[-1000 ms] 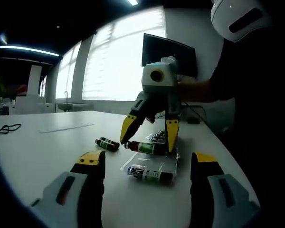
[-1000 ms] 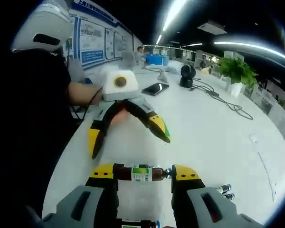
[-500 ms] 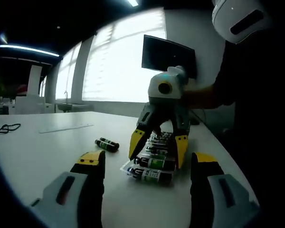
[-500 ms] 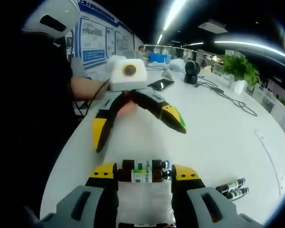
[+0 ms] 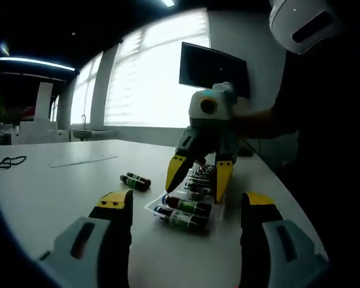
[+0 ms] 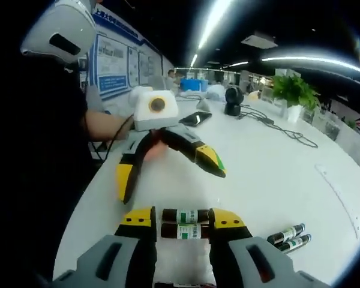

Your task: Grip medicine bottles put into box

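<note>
Small brown medicine bottles with green and white labels (image 5: pixel 185 210) lie on their sides in a clear, flat plastic box (image 5: pixel 192 201) on the white table (image 5: pixel 54 186). In the right gripper view two of these bottles (image 6: pixel 185 223) lie side by side between the yellow tips of the right gripper (image 6: pixel 181 217). Its jaws stand a bottle's length apart. I cannot tell if the tips press on the nearer bottle or just sit beside its ends.

In the left gripper view the right gripper (image 5: pixel 198 177) comes down from above, tips pointing at the box, with the person's hand (image 5: pixel 252 123) behind it. The tips are right over the back part of the box, above more bottles there.

The left gripper (image 5: pixel 186 207) is low, close to the table, and points flat across it at the box. Its jaws are wide open and hold nothing. The box and its two front bottles sit just past the tips. In the right gripper view the left gripper (image 6: pixel 168 171) is spread wide too, held out by the person's bare forearm (image 6: pixel 105 126).

Two more small dark bottles with green labels (image 5: pixel 135 181) lie together on the table, outside the box and near it. In the right gripper view this pair (image 6: pixel 291 237) lies to the right
</note>
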{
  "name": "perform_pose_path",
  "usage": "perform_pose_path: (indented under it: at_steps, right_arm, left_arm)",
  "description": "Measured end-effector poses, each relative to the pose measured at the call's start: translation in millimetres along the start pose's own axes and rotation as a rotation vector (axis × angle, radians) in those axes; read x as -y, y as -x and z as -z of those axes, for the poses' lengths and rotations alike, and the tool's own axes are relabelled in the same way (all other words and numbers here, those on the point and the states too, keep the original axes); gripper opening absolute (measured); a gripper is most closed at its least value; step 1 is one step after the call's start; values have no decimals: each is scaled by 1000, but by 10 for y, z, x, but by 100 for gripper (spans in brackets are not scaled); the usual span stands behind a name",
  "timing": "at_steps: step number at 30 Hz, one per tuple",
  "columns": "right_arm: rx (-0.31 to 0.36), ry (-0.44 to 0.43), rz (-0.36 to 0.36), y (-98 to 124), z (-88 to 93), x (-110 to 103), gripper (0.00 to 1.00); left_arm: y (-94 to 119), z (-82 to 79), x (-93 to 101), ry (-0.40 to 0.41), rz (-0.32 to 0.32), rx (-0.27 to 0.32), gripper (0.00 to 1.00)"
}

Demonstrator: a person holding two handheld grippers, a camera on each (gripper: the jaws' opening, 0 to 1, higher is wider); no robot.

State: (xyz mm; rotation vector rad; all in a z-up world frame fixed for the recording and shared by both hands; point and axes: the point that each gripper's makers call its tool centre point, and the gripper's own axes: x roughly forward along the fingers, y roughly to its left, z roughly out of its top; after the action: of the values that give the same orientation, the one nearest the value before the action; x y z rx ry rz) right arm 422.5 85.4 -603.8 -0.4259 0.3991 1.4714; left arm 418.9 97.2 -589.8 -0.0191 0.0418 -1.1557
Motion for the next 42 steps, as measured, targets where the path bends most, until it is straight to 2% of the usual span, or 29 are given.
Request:
perform_pose_path:
  at_steps: [8, 13, 18, 34, 42]
  right_arm:
    - [27, -66, 21, 40, 141, 89, 26]
    - [27, -69, 25, 21, 200, 70, 24]
    - [42, -71, 31, 20, 185, 76, 24]
    - [33, -73, 32, -20, 185, 44, 24]
    - [76, -96, 26, -14, 200, 39, 24]
  left_arm:
    - [-9, 11, -9, 1, 0, -4, 65]
    - [-13, 18, -18, 3, -1, -7, 65]
    - [-19, 24, -22, 5, -2, -10, 65]
    - [-42, 30, -6, 7, 2, -14, 65]
    - [-47, 18, 5, 8, 3, -13, 65]
